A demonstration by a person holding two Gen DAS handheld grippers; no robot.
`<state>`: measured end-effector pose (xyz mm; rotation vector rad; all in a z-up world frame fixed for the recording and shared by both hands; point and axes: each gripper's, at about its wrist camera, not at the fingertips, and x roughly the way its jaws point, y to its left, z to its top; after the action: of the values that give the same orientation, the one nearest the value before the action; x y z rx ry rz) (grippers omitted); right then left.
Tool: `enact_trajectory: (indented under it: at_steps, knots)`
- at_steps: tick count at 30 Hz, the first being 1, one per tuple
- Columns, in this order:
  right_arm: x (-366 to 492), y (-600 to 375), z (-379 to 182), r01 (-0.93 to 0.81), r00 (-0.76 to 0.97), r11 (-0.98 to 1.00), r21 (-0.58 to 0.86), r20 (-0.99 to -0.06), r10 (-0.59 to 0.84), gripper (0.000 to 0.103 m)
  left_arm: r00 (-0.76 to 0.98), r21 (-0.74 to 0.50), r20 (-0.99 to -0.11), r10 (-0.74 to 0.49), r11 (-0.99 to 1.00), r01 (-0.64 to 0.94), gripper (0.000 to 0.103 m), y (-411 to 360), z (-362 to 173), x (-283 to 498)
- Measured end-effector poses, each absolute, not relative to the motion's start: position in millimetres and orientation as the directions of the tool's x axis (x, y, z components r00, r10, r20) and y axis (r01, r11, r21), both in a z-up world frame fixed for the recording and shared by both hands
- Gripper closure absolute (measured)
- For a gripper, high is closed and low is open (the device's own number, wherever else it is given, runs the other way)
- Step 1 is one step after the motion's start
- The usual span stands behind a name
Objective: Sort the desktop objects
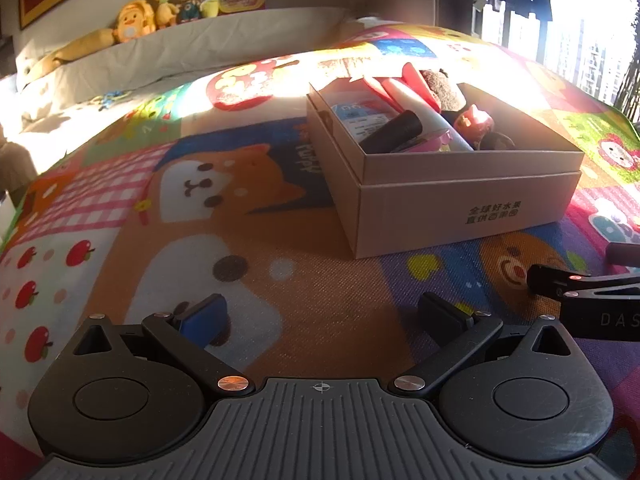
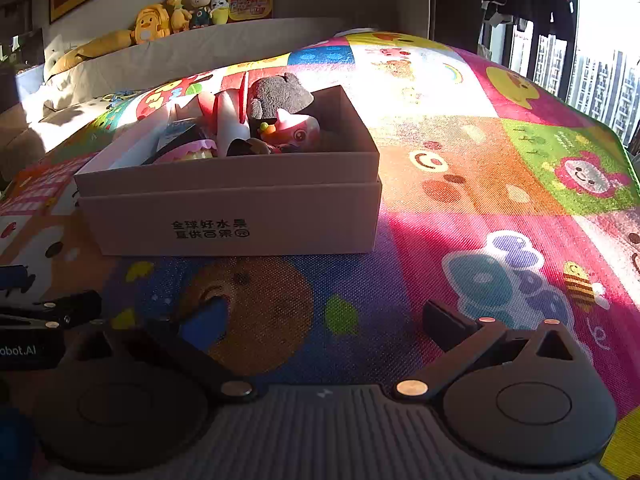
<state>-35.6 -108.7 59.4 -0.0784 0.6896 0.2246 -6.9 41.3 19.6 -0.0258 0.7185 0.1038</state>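
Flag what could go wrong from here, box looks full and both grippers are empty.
1. The cardboard box is heaped: the white tube and grey plush rise above its rim, so adding or pulling anything may tip them out.
2. The left gripper and right gripper, both open, sit close side by side; reaching together risks a clash.
3. Harsh sun on the play mat may hide small items.

A lidless beige cardboard box (image 2: 236,208) is seen upright on the play mat, packed with jumbled toys (image 2: 292,130) and tubes (image 1: 416,110).
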Motion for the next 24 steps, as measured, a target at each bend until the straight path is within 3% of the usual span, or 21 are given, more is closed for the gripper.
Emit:
enact_trajectory:
  at_steps: [24]
  knots:
    - [-35.4, -108.3, 59.6, -0.231, 0.749, 0.973, 0.002, -0.638, 0.179, 0.000, 0.754, -0.003, -0.653, 0.073, 0.995, -0.099, 0.000, 42.8, 18.7, -8.3]
